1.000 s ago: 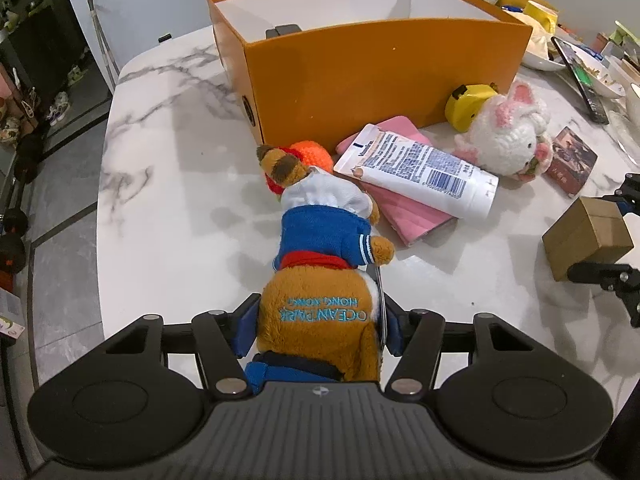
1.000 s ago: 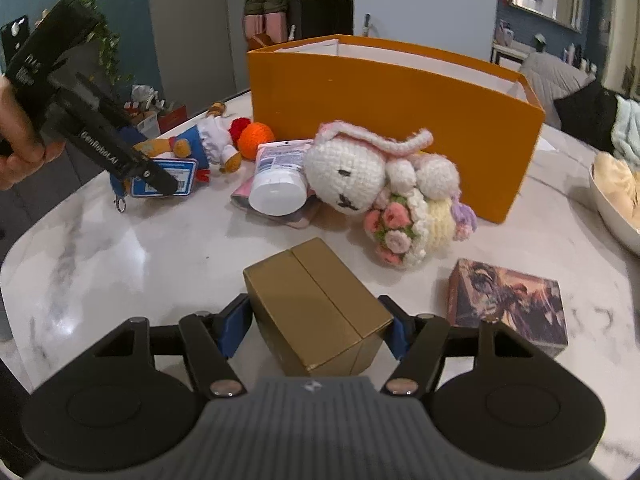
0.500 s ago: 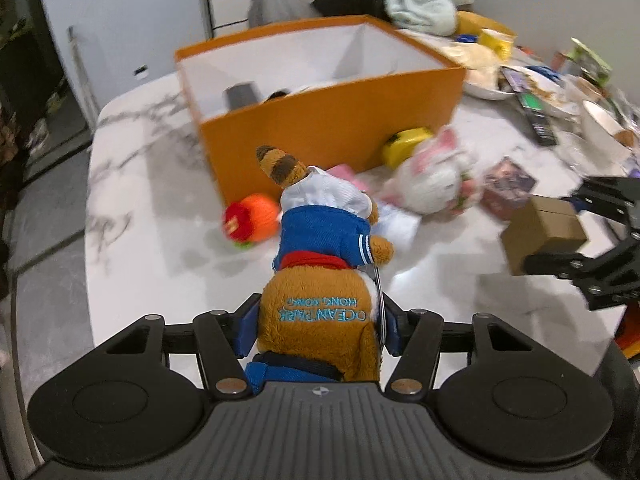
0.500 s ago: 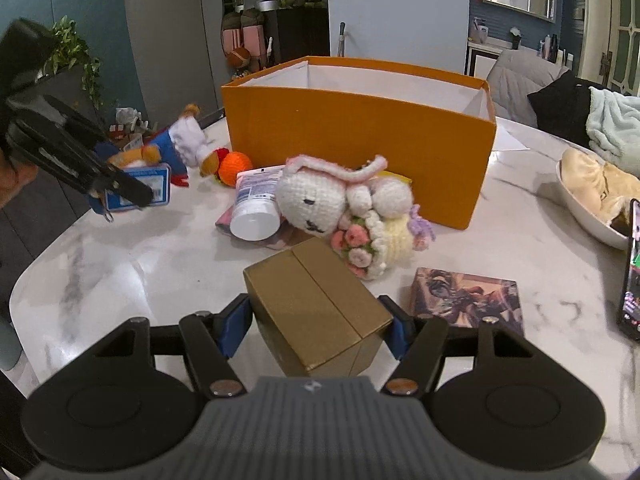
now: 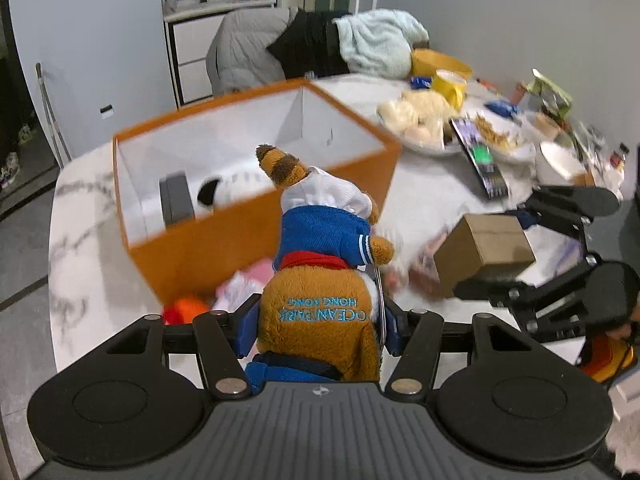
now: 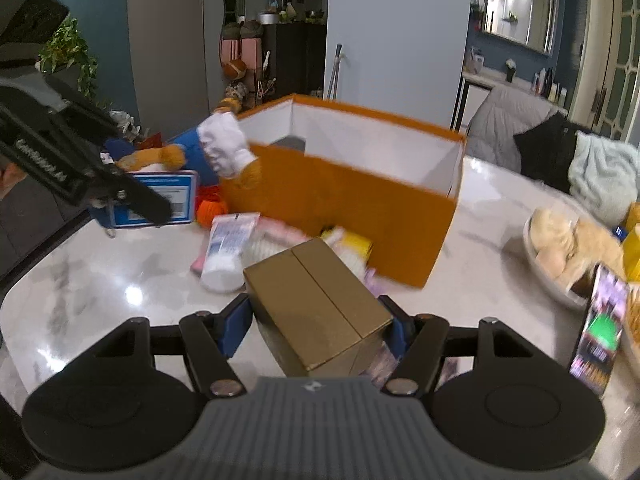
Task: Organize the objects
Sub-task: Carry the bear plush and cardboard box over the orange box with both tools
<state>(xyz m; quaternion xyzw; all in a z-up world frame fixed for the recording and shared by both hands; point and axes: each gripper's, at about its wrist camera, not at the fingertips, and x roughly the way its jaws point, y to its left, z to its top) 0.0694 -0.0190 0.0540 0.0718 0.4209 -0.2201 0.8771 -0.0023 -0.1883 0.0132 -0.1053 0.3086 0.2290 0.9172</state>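
My left gripper (image 5: 322, 322) is shut on a brown plush toy (image 5: 320, 280) in a blue jacket and white hat, held in the air just short of the orange box (image 5: 240, 232). That plush also shows at the left of the right wrist view (image 6: 208, 152). My right gripper (image 6: 320, 320) is shut on a gold cardboard box (image 6: 316, 300), lifted above the table; it also shows in the left wrist view (image 5: 484, 248). The orange box (image 6: 360, 200) is open, with a dark item (image 5: 176, 200) and a white plush (image 5: 228, 188) inside.
On the marble table (image 6: 100, 288) in front of the orange box lie a white tube (image 6: 228, 252), a pink item (image 6: 280, 228), an orange ball (image 6: 210, 210) and a yellow object (image 6: 352, 244). A bowl of plush (image 6: 568, 240) and a phone (image 6: 600, 316) sit to the right.
Both grippers have risen from the table with their loads and moved toward the orange box; its inside is now visible from above.
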